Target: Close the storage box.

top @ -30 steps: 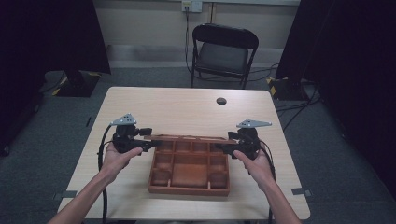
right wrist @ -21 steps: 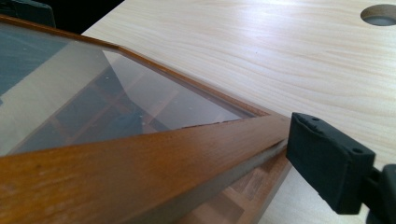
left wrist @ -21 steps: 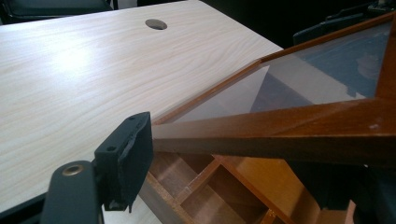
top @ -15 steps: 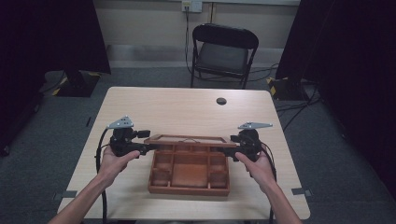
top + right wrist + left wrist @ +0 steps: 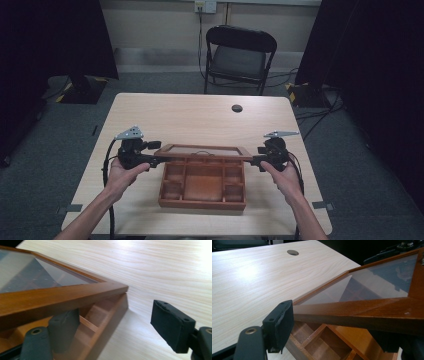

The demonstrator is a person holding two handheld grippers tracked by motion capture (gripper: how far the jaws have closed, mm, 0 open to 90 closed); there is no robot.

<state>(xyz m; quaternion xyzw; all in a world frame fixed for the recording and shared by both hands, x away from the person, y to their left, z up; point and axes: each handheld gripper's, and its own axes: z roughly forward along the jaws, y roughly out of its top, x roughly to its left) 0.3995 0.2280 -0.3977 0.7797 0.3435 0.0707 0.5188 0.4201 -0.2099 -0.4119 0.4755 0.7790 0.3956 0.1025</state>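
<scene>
Lid (image 5: 202, 150) raised over box (image 5: 202, 185), centre frame. Left hand-held gripper (image 5: 332, 322) apparently pinches its side rail; right hand-held gripper (image 5: 112, 325) spread, one jaw propping underneath.

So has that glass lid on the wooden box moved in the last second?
Yes. The glass lid has swung up: earlier it lay low over the wooden box, and now its frame stands raised above the compartments, while the box stays put on the table.

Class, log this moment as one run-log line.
lid: raised over box | left gripper: at lid edge | right gripper: one jaw under lid
</scene>
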